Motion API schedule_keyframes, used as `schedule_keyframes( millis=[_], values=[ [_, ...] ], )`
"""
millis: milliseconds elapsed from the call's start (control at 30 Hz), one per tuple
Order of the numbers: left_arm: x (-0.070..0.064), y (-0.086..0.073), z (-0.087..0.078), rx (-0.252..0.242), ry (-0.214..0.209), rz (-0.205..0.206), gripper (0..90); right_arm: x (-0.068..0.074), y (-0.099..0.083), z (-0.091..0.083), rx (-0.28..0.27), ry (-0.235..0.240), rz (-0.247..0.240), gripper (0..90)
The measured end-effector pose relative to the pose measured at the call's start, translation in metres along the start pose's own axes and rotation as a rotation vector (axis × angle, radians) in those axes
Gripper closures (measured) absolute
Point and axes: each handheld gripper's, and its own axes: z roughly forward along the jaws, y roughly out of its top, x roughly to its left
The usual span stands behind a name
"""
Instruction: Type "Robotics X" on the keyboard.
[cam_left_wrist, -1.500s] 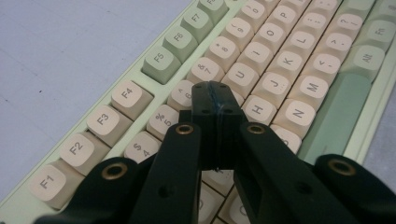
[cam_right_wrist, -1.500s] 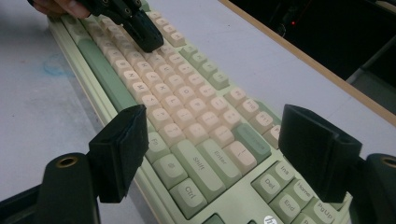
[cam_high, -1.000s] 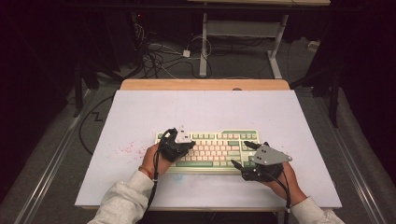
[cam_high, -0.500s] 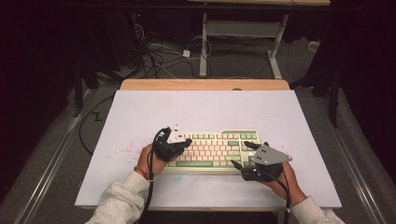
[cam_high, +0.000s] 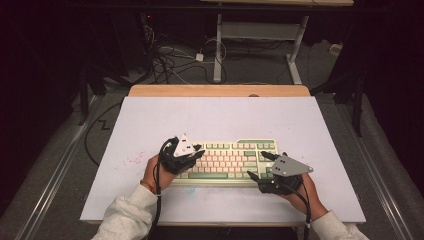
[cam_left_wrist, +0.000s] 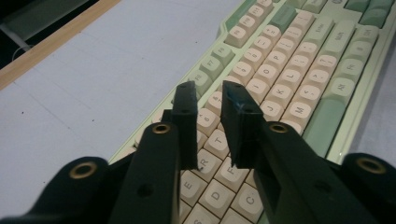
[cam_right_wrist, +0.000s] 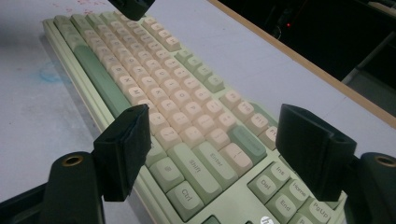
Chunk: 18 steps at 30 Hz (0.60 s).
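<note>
On the white surface, toward its near edge, lies a pale green keyboard with cream and green keys, its long side parallel to that edge. Over the keyboard's left end hovers the left gripper, held in the person's left hand; in the left gripper view its jaws stand nearly together, a narrow gap between them, above the letter keys around R, T and F, with nothing between them. At the keyboard's right end the right gripper sits in the right hand, its jaws spread wide; in the right gripper view they frame the Shift, Enter and Ctrl keys without clasping anything.
</note>
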Motion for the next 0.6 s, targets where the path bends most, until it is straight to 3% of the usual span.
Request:
schedule_keyframes(
  millis=[200, 300, 367, 433, 500, 600],
  values=[
    [-0.004, -0.004, -0.005, -0.013, 0.018, 0.058, 44.9, 0.000, 0.001, 0.000, -0.009, 0.013, 0.011, 33.7],
    [-0.004, -0.009, -0.009, -0.038, 0.023, 0.061, 38.7, 0.000, 0.003, 0.000, -0.013, 0.032, 0.022, 43.6],
    [-0.005, -0.011, -0.012, -0.044, 0.051, 0.056, 27.8, -0.001, 0.003, 0.000, -0.013, 0.046, 0.024, 51.4],
    [-0.005, -0.013, -0.015, -0.060, 0.051, 0.054, 27.0, -0.001, 0.003, 0.000, -0.010, 0.057, 0.029, 61.9],
    [-0.005, -0.015, -0.018, -0.066, 0.064, 0.047, 19.4, -0.002, 0.004, 0.000, -0.010, 0.062, 0.029, 70.8],
    [-0.005, -0.020, -0.023, -0.079, 0.074, 0.051, 18.6, -0.003, 0.006, 0.000, -0.006, 0.072, 0.032, 84.1]
  ],
)
